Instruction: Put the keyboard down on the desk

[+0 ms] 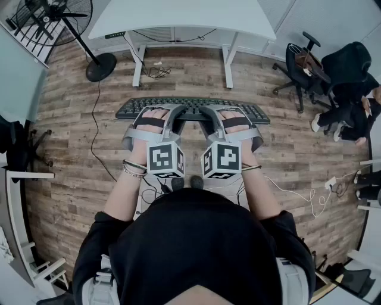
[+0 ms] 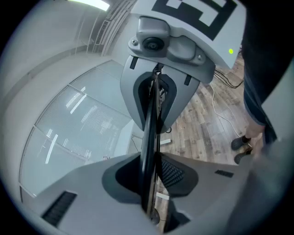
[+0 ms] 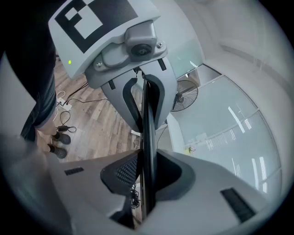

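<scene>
A black keyboard (image 1: 191, 109) hangs level above the wooden floor, held along its near edge by both grippers. In the head view my left gripper (image 1: 171, 115) and right gripper (image 1: 209, 115) sit side by side at the keyboard's middle, each shut on it. The left gripper view shows the keyboard (image 2: 149, 137) edge-on as a thin dark slab pressed between my left gripper's (image 2: 151, 170) pads, with the other gripper beyond. It stands the same way in the right gripper view, the keyboard (image 3: 148, 137) clamped in my right gripper (image 3: 147, 170). The white desk (image 1: 178, 18) stands further ahead.
A standing fan (image 1: 56, 18) is at the far left of the desk. Office chairs (image 1: 303, 62) and a seated person's legs (image 1: 339, 119) are to the right. Cables (image 1: 297, 193) trail over the floor, and a white table edge (image 1: 18, 196) lies at my left.
</scene>
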Motion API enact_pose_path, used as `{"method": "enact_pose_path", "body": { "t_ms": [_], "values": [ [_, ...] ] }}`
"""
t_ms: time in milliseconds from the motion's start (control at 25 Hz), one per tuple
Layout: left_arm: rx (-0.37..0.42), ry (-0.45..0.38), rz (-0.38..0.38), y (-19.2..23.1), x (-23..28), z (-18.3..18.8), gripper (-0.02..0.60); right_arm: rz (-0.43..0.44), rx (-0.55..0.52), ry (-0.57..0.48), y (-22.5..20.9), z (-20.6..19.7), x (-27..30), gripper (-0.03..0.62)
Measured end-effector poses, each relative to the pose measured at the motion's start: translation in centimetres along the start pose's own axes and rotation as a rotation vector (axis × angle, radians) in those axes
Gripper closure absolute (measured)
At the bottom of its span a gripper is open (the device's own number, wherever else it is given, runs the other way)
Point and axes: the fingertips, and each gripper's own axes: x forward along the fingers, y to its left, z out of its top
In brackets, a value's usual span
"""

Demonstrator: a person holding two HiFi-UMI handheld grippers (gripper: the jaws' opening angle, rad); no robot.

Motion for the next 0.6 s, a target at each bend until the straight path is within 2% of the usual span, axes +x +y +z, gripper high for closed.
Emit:
{"method": "enact_pose_path", "body": {
  "t_ms": [600],
  "values": [
    [-0.009,-0.001,-0.005,-0.06,-0.28,-0.06,0.473,0.004,-0.007,-0.001,0.10,0.25,-0.18,0.508]
  ]
}}
